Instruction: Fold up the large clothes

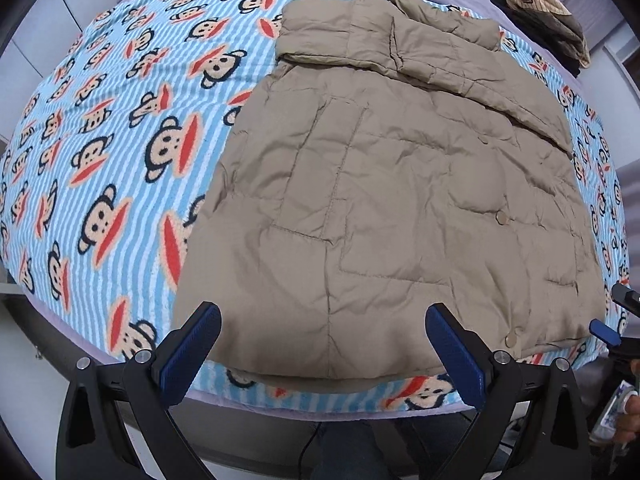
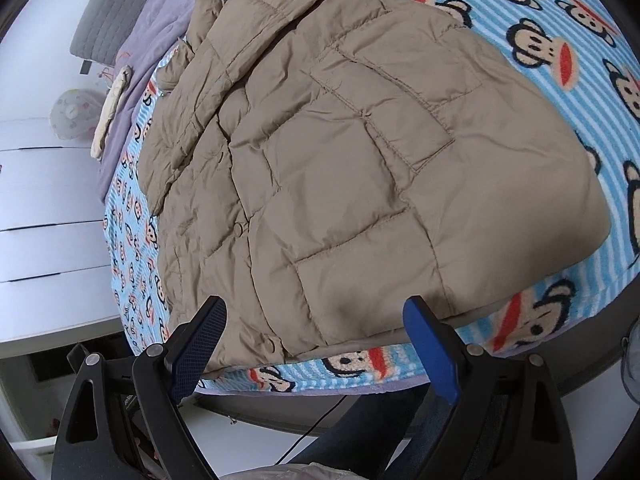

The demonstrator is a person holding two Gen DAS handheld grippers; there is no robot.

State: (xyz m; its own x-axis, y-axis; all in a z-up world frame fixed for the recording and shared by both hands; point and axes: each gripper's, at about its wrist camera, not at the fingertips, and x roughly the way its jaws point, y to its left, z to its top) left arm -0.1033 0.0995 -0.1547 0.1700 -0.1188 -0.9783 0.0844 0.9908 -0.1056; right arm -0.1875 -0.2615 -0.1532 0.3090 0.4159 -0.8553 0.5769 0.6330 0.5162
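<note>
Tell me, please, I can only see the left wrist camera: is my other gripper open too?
Observer: Yes. The right gripper is open and holds nothing, at the near hem of the jacket.
Operator: What's next to the bed on that side?
Observer: White drawers stand beside it.
Operator: Is there a pillow anywhere?
Observer: Yes, a grey quilted pillow lies at the far end, beside the purple blanket.
</note>
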